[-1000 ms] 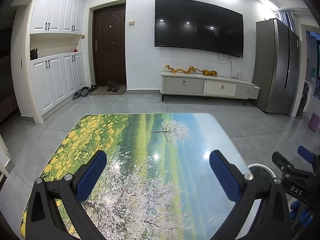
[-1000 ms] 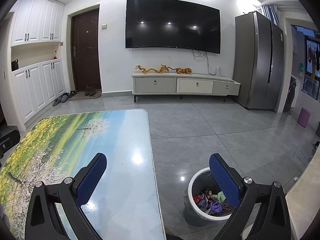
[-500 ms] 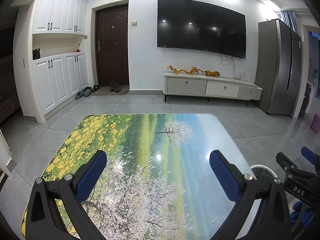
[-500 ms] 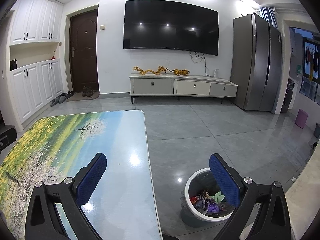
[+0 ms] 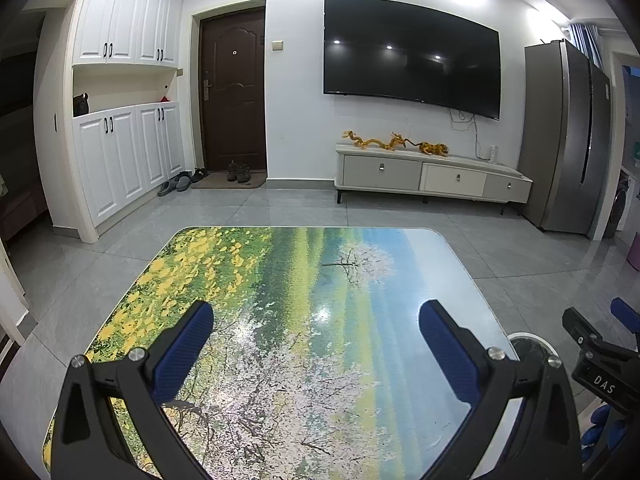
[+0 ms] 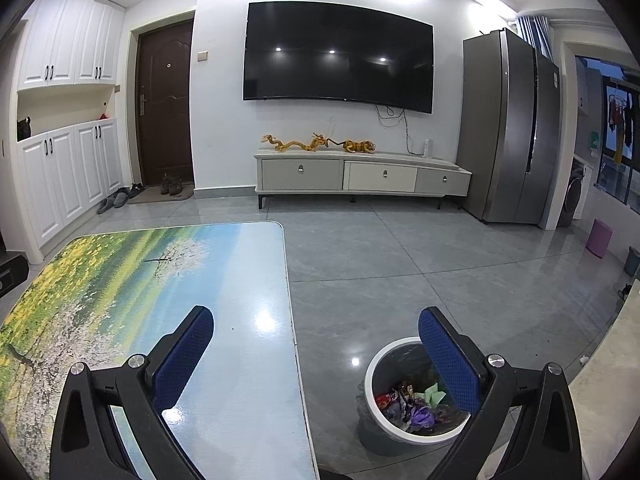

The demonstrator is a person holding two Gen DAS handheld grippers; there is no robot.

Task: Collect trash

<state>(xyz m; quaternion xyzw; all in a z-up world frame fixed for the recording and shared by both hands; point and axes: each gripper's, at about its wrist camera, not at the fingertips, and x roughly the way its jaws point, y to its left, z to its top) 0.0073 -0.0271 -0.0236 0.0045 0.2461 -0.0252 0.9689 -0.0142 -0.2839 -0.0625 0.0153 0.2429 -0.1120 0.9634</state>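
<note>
Blue pads on my left gripper stand wide apart with nothing between them, hovering over the table, whose glossy top is printed with yellow flowers, a white blossom tree and sky. My right gripper is spread just as wide and also holds nothing; its left finger hangs over the table's right edge, its right finger over the bin. The bin stands on the grey tile floor just beside the table, white-rimmed with a dark liner, and the trash lies inside it: crumpled wrappers in red, purple and green. From the left view I see only a sliver of the bin's rim past the table's corner, with my right gripper next to it.
</note>
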